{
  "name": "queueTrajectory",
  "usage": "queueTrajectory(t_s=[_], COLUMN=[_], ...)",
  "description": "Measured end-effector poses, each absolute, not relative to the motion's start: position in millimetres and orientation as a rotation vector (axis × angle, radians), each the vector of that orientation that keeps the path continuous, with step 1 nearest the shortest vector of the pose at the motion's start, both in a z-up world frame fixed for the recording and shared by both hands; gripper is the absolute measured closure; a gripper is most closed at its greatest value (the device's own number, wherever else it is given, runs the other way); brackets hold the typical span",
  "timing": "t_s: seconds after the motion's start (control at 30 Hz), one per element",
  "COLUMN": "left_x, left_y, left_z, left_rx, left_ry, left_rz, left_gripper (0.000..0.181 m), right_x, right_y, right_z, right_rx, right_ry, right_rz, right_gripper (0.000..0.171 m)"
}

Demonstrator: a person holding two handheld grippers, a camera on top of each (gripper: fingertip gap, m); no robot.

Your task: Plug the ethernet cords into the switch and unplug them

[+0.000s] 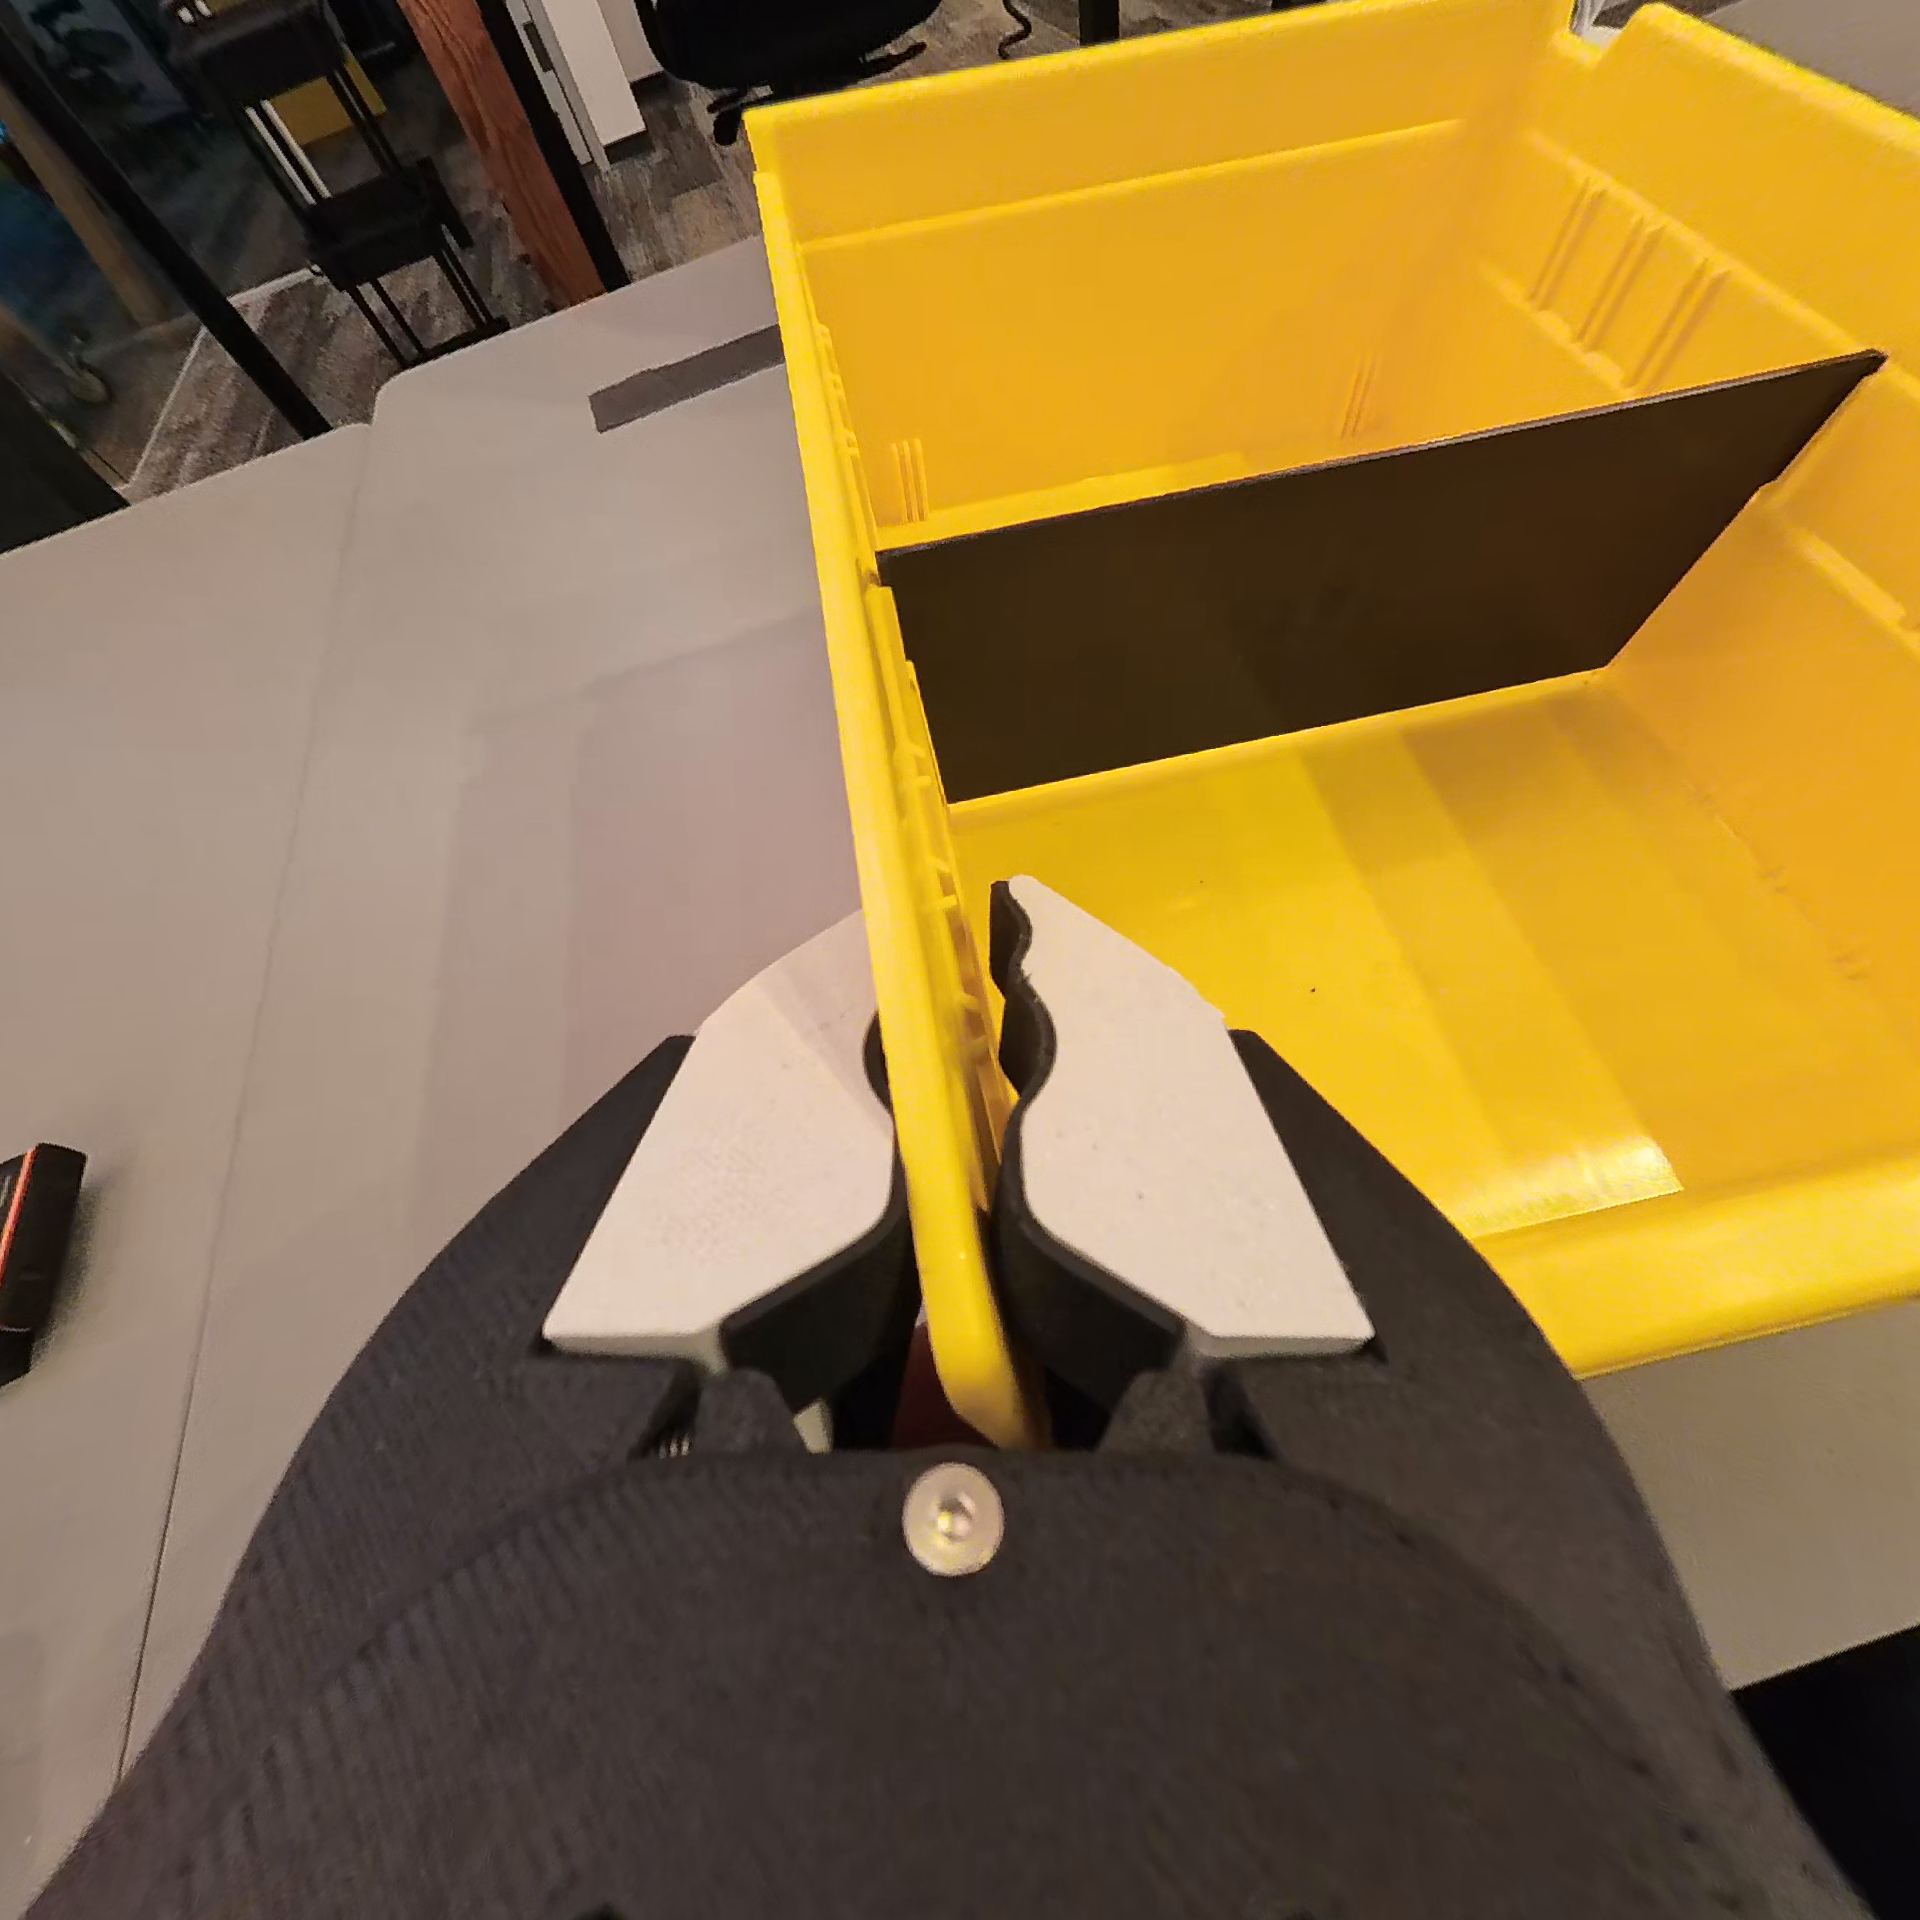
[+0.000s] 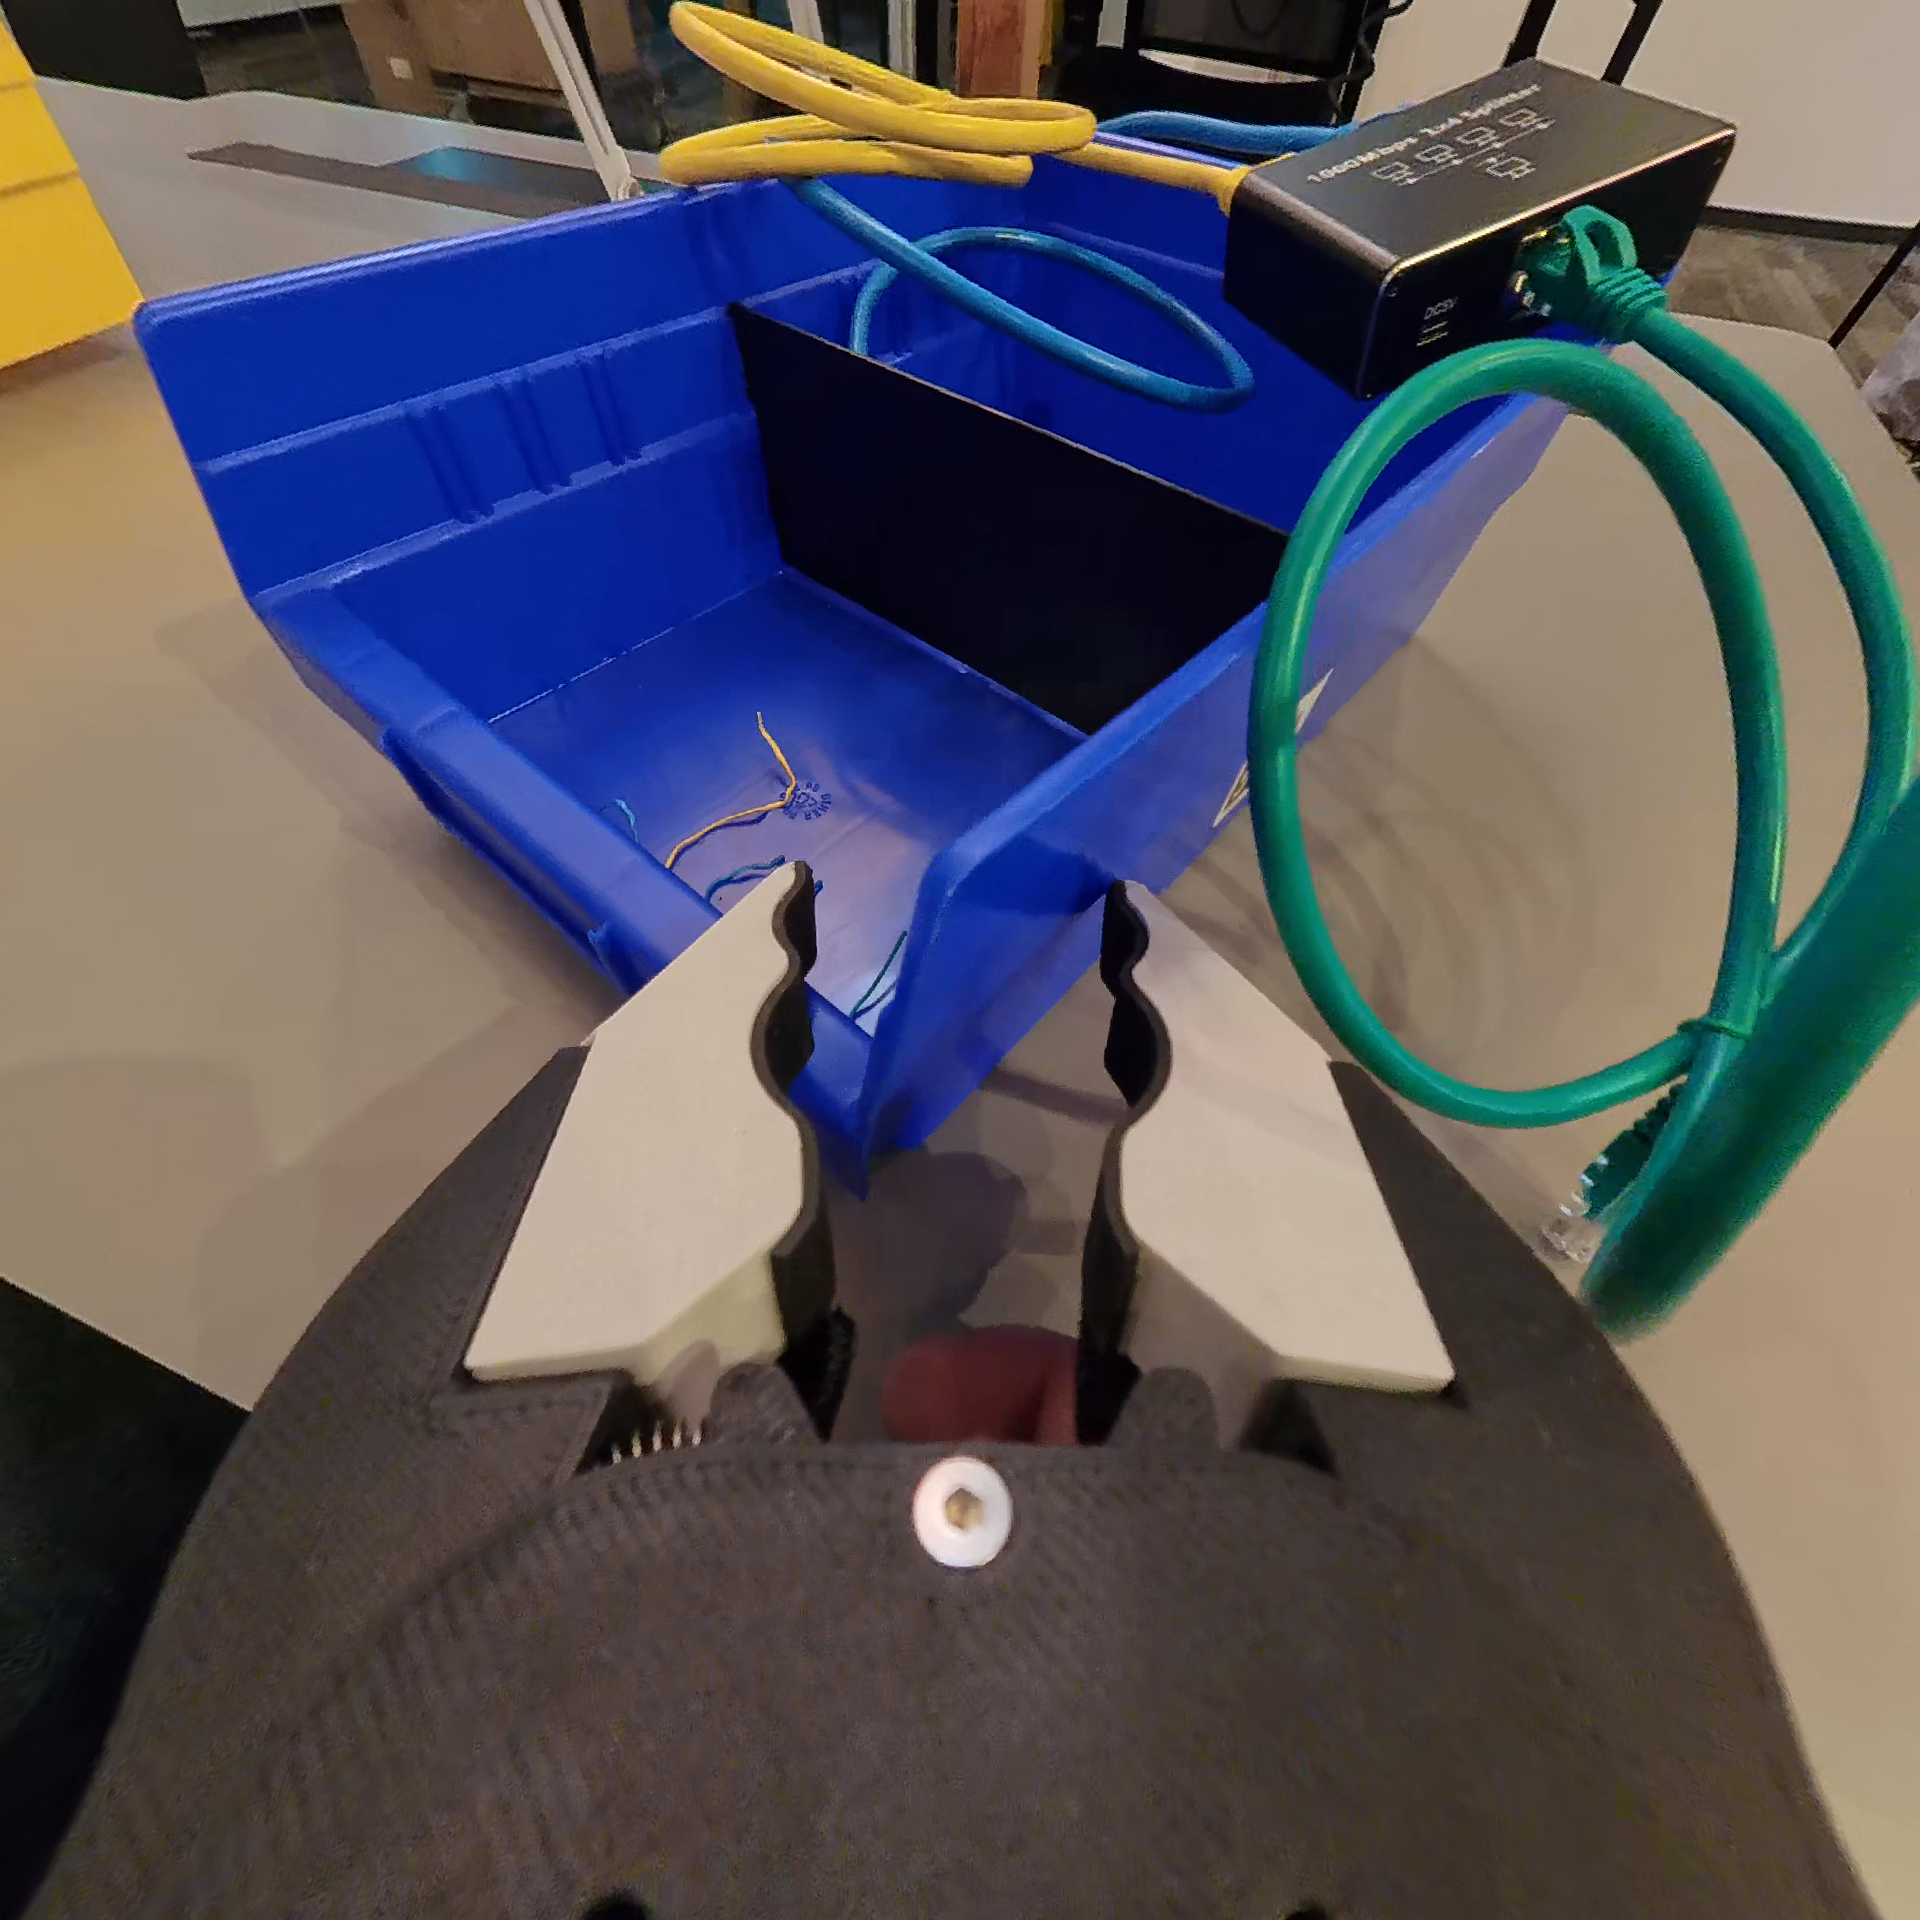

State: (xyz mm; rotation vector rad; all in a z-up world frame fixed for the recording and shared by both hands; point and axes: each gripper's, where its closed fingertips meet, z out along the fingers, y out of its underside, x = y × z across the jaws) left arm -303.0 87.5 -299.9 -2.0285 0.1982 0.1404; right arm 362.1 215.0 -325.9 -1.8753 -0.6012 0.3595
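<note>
With the left tongs (image 1: 951,1049) clamped on the yellow bin's (image 1: 1247,343) wall and the right tongs (image 2: 956,997) wide and empty, the green cord (image 2: 1309,582), light and springy, is probably best pinched at its stiff plug (image 2: 1569,260) in the small black switch (image 2: 1455,218).

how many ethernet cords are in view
3. A green cord plugged into the black switch loops beside the blue bin; a blue cord and yellow cord lie at its far end.
</note>
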Motion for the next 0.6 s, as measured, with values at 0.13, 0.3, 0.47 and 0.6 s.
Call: queueTrajectory(t_s=[0.13,0.3,0.47,0.6], left_x=[-303,-302,-300,-299], left_y=[87,88,88,88], left_z=[-299,-296,-290,-288], left_rx=[-2.026,-2.015,-1.997,-1.988], left_ry=[0.198,0.196,0.192,0.195], left_rz=[0.143,0.138,0.133,0.128], left_gripper=[0.171,0.171,0.172,0.172], right_x=[357,351,342,335], right_y=[213,211,208,207], right_z=[-326,-325,-325,-325], right_rx=[-1.873,-1.871,-1.872,-1.875], right_ry=[-0.606,-0.615,-0.639,-0.654], right_rz=[0.360,0.361,0.376,0.380], right_gripper=[0.119,0.119,0.121,0.122])
